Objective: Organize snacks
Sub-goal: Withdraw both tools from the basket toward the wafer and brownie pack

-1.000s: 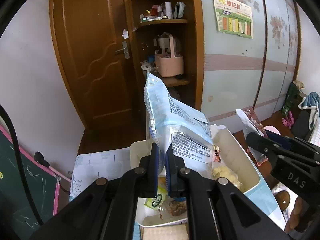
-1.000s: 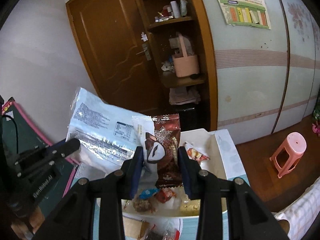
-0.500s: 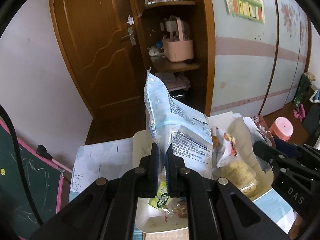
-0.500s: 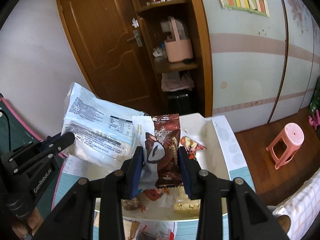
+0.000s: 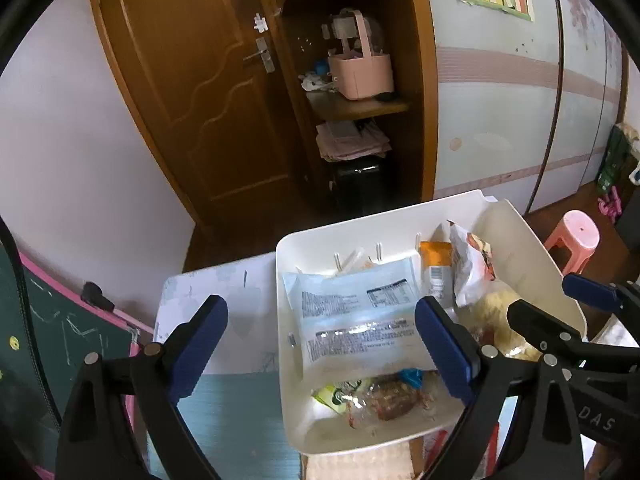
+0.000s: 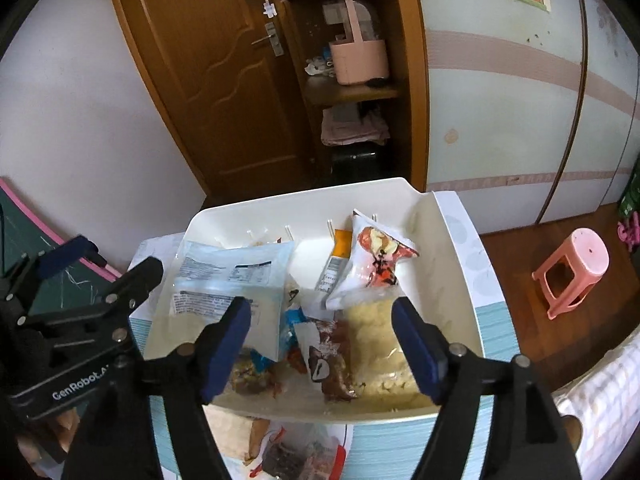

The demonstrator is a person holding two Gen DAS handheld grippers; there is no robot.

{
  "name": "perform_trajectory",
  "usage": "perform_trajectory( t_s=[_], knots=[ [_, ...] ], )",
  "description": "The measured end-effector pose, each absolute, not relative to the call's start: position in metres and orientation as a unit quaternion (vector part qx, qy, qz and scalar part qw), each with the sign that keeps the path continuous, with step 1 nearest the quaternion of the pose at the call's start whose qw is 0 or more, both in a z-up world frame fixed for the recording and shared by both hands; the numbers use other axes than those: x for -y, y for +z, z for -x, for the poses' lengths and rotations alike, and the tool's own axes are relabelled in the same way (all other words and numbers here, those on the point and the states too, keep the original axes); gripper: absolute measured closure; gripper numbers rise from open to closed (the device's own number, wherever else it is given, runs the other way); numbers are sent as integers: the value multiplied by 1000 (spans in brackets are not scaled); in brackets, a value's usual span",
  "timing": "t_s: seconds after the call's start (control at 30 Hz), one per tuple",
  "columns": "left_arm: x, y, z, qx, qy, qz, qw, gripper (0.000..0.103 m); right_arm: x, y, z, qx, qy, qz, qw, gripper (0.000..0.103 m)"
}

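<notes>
A white bin (image 5: 288,364) (image 6: 464,276) stands on the table and holds several snacks. A pale blue printed bag (image 5: 352,312) (image 6: 236,276) lies flat in its left part. A brown snowflake packet (image 6: 330,360) lies near the front middle. A red-and-white packet (image 5: 472,268) (image 6: 376,260) stands over a clear bag of yellow snacks (image 6: 380,344). My left gripper (image 5: 320,340) is open and empty above the blue bag. My right gripper (image 6: 322,340) is open and empty above the brown packet.
More snack packets (image 6: 296,452) lie on the blue-striped table in front of the bin. A green chalkboard (image 5: 52,336) leans at the left. A pink stool (image 6: 572,272) stands on the floor at the right. A door and shelves are behind.
Both grippers have opened. The blue bag left my left gripper and the brown packet left my right one; both now lie in the bin. Both views tilted down toward the bin.
</notes>
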State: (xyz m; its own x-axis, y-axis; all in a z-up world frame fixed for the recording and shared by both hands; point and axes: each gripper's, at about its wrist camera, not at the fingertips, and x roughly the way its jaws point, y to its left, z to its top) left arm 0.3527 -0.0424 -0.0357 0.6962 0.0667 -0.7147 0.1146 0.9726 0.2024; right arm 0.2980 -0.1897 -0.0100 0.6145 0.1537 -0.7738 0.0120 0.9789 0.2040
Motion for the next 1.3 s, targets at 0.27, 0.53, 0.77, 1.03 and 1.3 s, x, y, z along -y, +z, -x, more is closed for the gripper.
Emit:
perform_trajectory(
  t_s=[0.27,0.53,0.77,1.03,1.3],
  knots=[
    [27,-21,-328,-397,-6,-97,913,9,193,5,-275,-430,43,-101,896,29],
    [4,7,-284,-381,-7,-83,921,9,195,34,-239,-409,42,-99,906,29],
    [-7,40,-245,-354,-15,-86,931,9,189,67,-203,-381,45,-81,920,29],
    [-16,62,-203,-326,-32,-109,938,3,179,84,-173,-370,64,-44,926,29],
    [-13,29,-187,-357,-113,-179,910,3,161,58,-158,-394,94,41,913,29]
  ],
)
